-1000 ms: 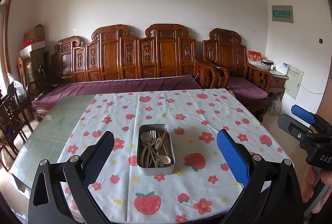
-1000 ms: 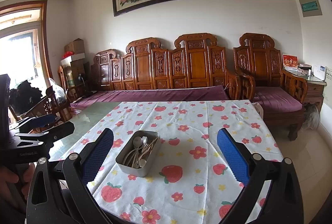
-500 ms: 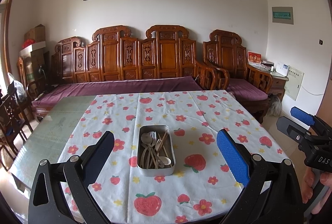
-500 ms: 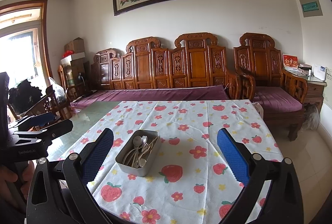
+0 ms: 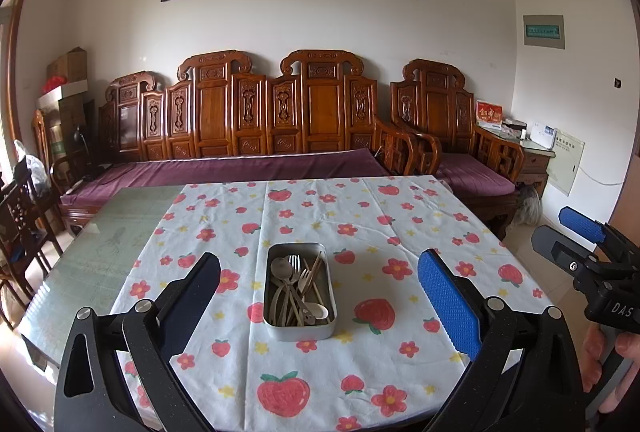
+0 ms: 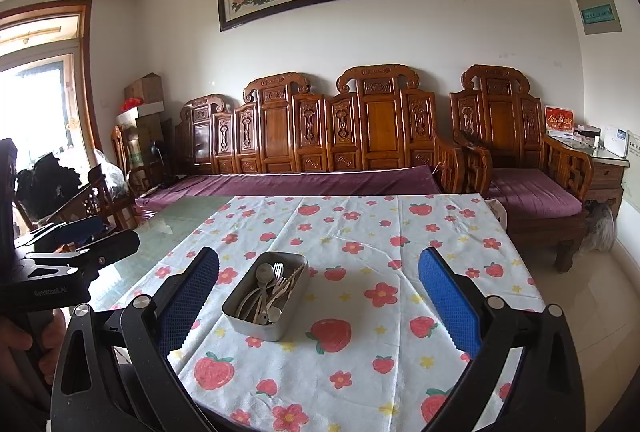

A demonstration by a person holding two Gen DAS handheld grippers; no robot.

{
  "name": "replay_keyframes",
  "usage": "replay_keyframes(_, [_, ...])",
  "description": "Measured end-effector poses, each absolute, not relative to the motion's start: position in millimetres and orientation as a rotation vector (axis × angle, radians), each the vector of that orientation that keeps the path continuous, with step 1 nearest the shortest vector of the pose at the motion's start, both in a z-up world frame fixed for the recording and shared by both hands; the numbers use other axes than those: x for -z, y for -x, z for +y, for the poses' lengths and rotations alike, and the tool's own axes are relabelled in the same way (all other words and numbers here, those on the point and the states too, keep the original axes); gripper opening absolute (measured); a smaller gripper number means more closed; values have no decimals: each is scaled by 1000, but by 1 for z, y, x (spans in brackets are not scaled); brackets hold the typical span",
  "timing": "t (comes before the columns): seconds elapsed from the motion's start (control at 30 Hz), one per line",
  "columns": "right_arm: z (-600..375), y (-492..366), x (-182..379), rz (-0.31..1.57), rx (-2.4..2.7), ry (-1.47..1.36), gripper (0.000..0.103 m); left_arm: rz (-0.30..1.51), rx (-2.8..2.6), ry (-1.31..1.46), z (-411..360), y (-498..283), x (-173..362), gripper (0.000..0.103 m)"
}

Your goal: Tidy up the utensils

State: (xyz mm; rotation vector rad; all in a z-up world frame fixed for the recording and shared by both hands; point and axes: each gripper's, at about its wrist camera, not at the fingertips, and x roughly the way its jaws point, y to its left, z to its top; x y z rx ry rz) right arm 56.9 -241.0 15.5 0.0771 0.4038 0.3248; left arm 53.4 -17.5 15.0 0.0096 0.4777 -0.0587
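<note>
Left gripper point(image 5: 318, 302): jaws spread wide, nothing between them; held above the near table edge, well short of the tin.
Right gripper point(image 6: 318, 302): jaws wide apart, empty; also above the near edge. In the left wrist view it shows at 3 o'clock point(image 5: 576, 236), off the table's right side.
Metal tin point(image 5: 299, 294): rectangular, on the tablecloth, lying just near of centre; straight ahead at 12 o'clock from the left gripper, at about 11 o'clock from the right point(image 6: 266, 294).
Utensils point(image 5: 298, 290): loose heap inside the tin. A spoon bowl and fork tines point toward the far end, a pale spoon sits at the near end; thin wooden sticks lie along the right side. Exact count unreadable.
Tablecloth point(image 5: 360, 352): white, strawberry and flower print; covers the right part of the table.
Glass tabletop point(image 5: 108, 232): bare strip at 9 o'clock of the cloth.
Wooden bench point(image 5: 256, 120): carved back, purple cushion, beyond the far edge at 12 o'clock.
</note>
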Motion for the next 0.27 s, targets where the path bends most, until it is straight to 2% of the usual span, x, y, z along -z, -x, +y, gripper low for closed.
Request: replay_keyframes(0.27, [-240, -57, -15, 403, -323, -81, 101, 476, 64, -13, -18, -52, -17, 96])
